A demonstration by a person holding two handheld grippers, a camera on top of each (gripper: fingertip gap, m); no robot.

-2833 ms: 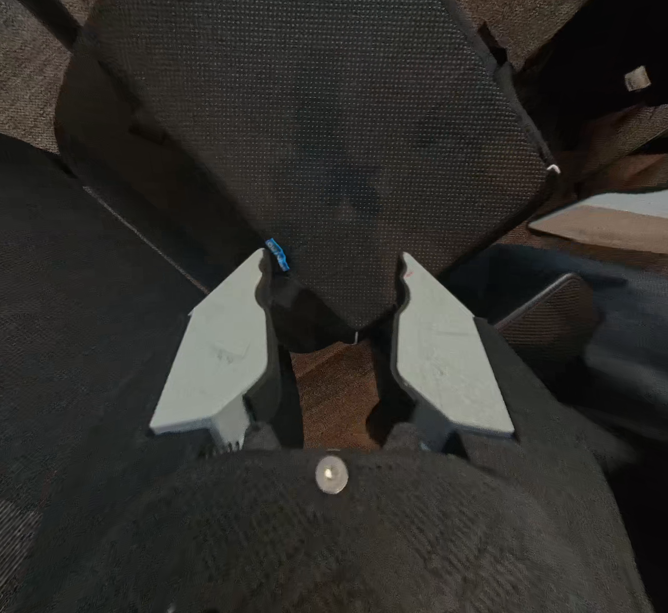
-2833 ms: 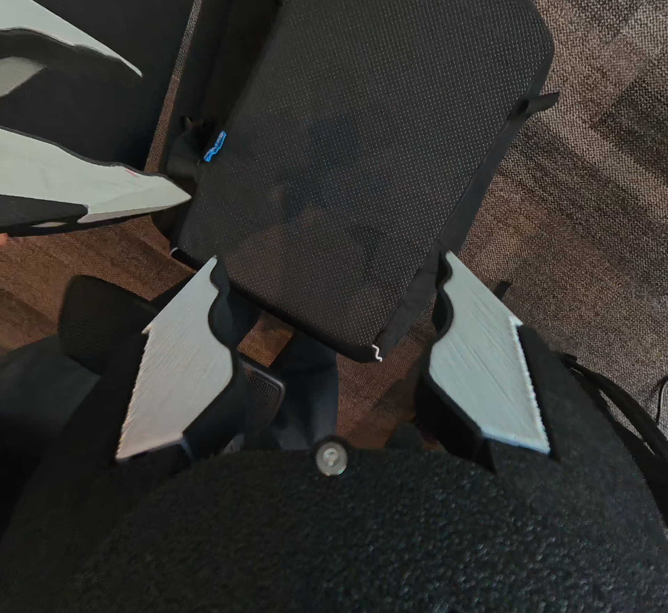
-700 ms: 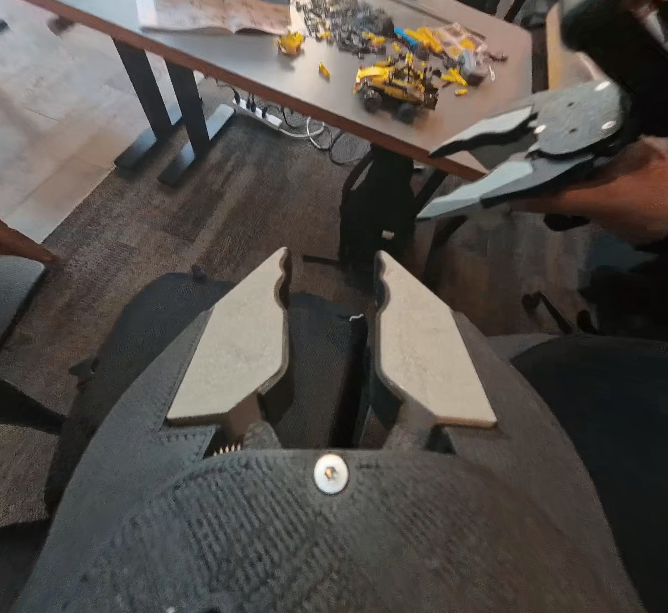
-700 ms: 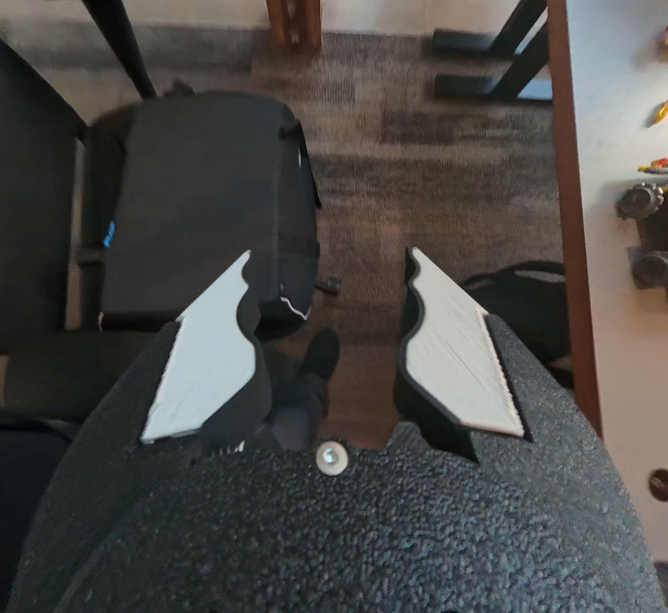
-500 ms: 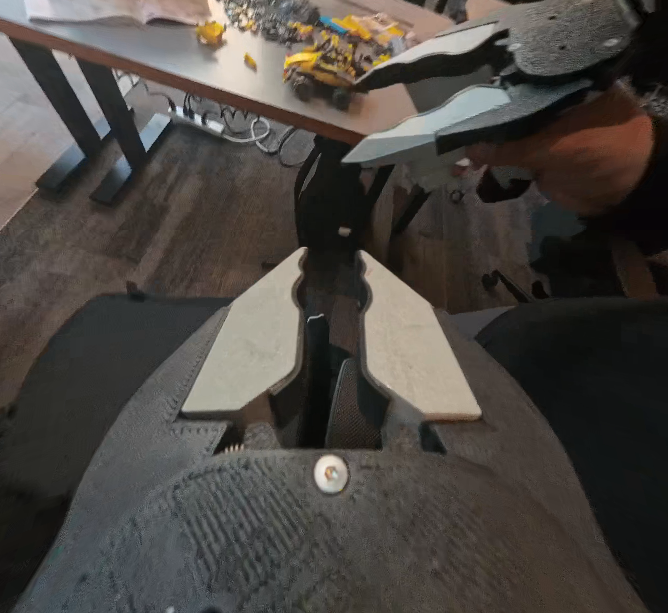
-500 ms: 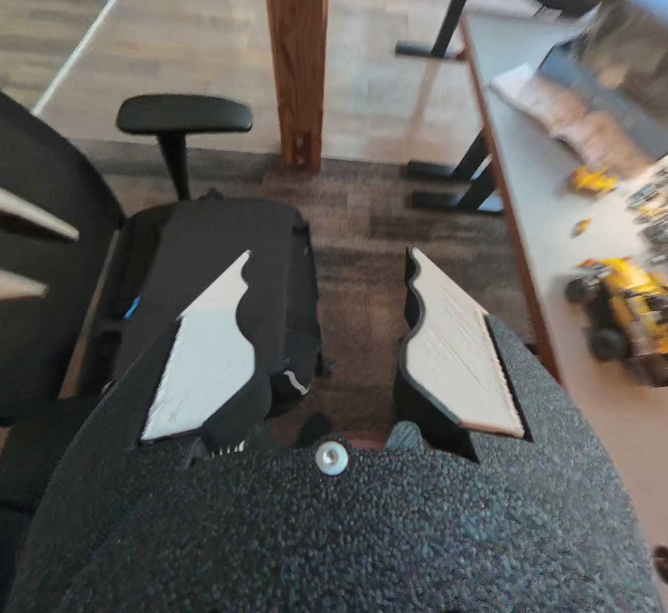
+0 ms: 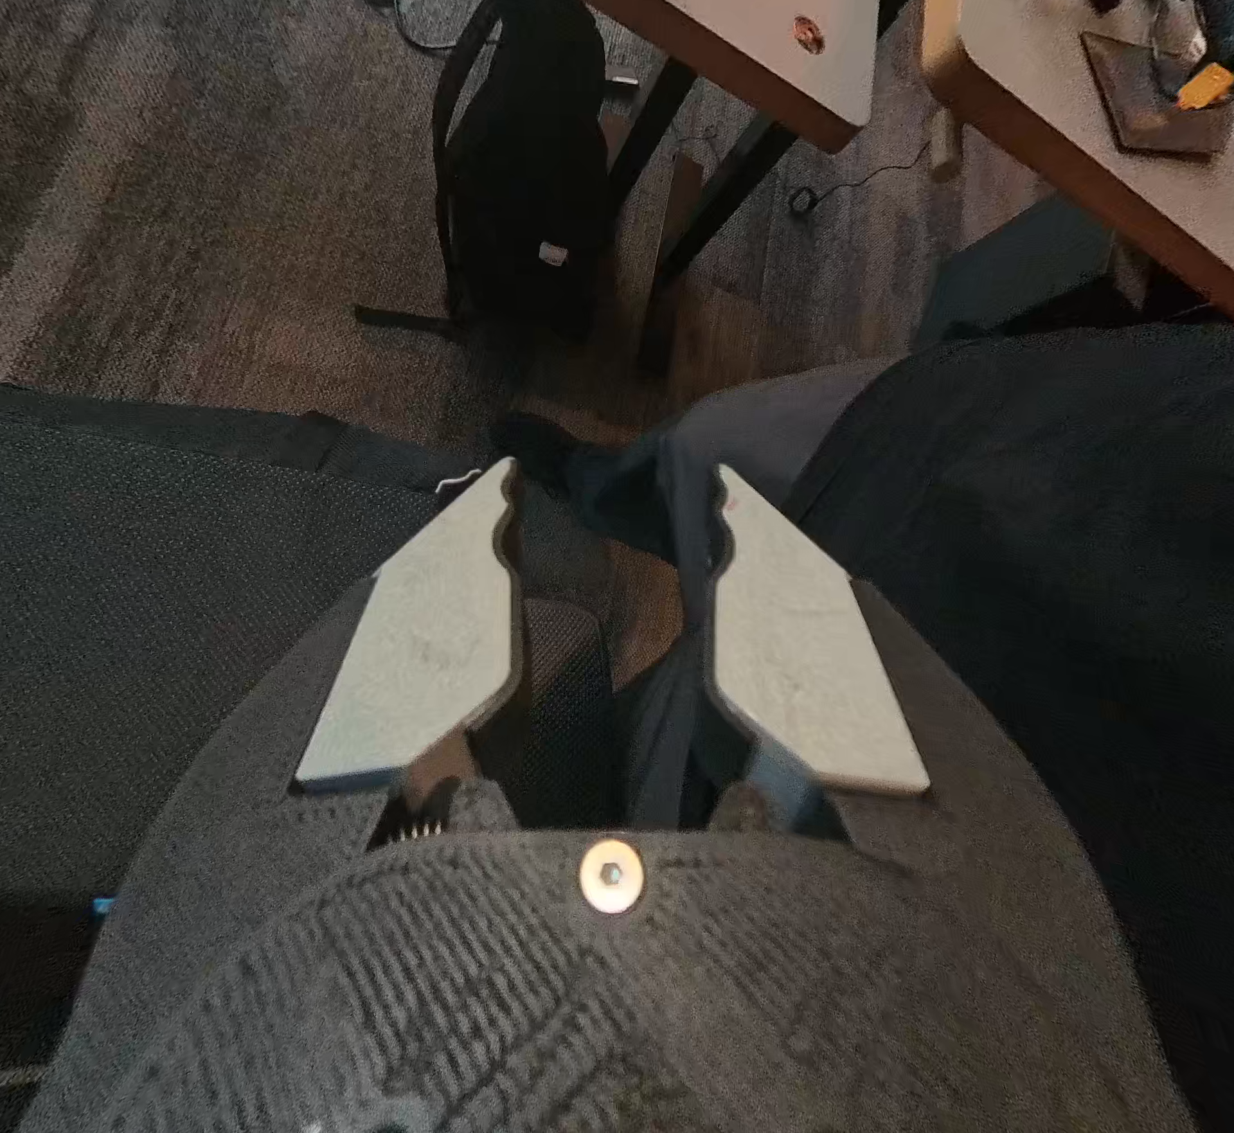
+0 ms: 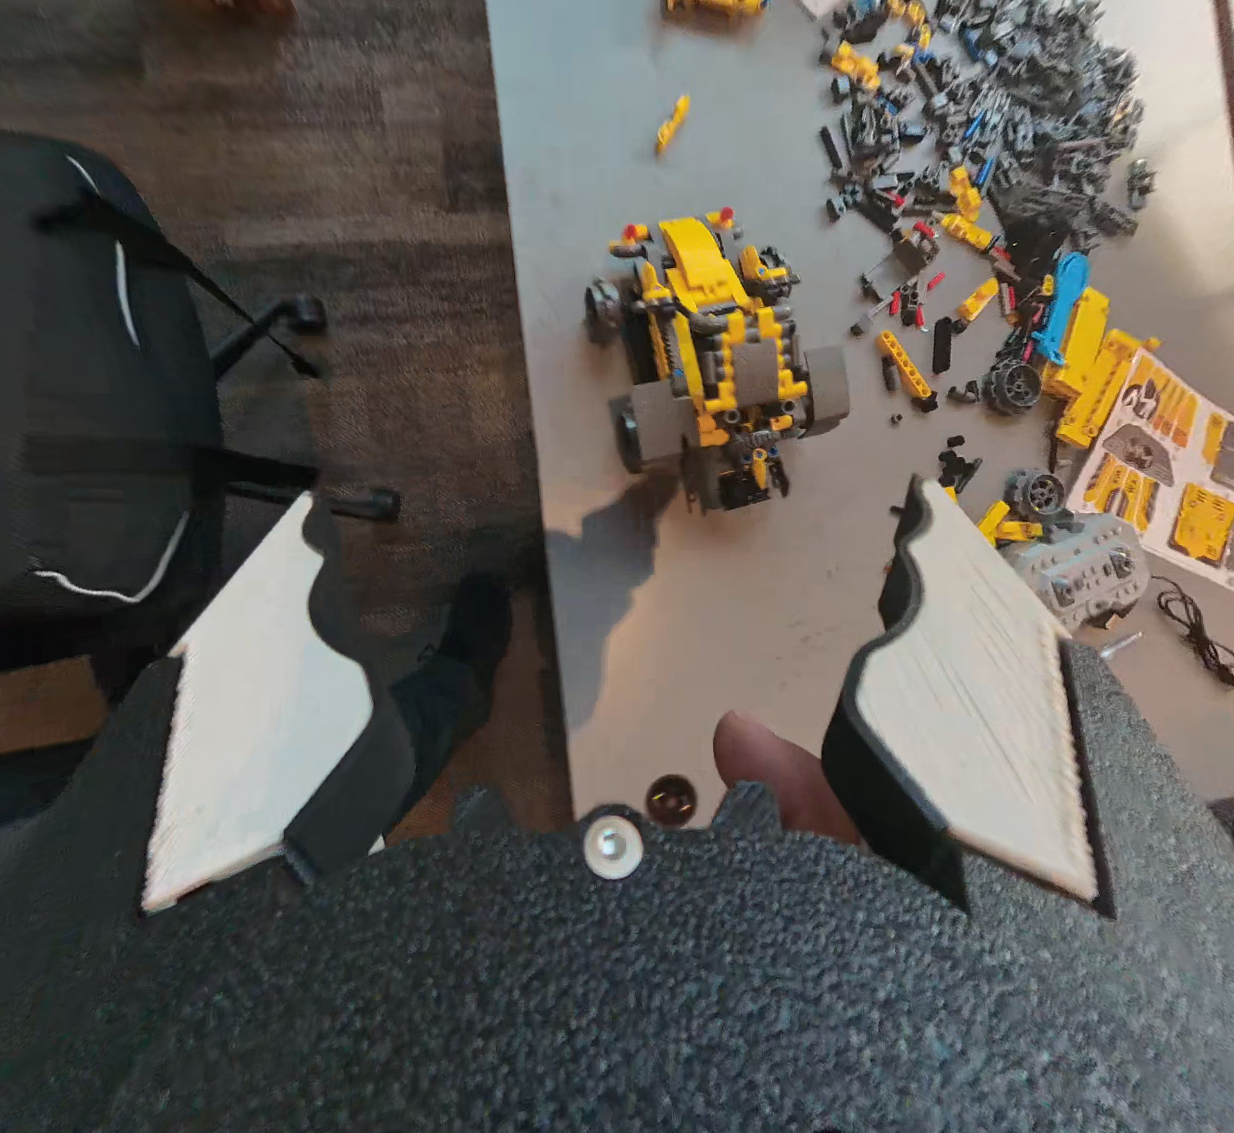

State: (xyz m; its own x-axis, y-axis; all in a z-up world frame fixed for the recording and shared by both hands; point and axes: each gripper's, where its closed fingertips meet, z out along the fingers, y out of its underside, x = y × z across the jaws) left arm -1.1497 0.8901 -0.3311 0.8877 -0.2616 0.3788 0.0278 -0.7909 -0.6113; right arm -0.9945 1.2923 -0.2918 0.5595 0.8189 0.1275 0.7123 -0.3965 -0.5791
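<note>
— While 0.5 s ago it faced the black mesh chair, the right hand-held gripper (image 8: 607, 500) now hangs over the grey table (image 8: 701, 633), jaws wide apart, empty?

— Yes; nearest, the yellow brick-built vehicle (image 8: 708, 353). The left hand-held gripper (image 7: 614, 480), jaws parted further, empty, has swung down toward the black backpack (image 7: 527, 166) on carpet.

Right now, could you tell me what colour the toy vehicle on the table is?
Mainly yellow with grey and black parts; right wrist view.

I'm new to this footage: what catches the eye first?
The half-built yellow brick vehicle on the grey table, with a heap of loose bricks beyond it. The open right gripper hangs over the table edge; the open left gripper points at a black backpack on the carpet.
</note>
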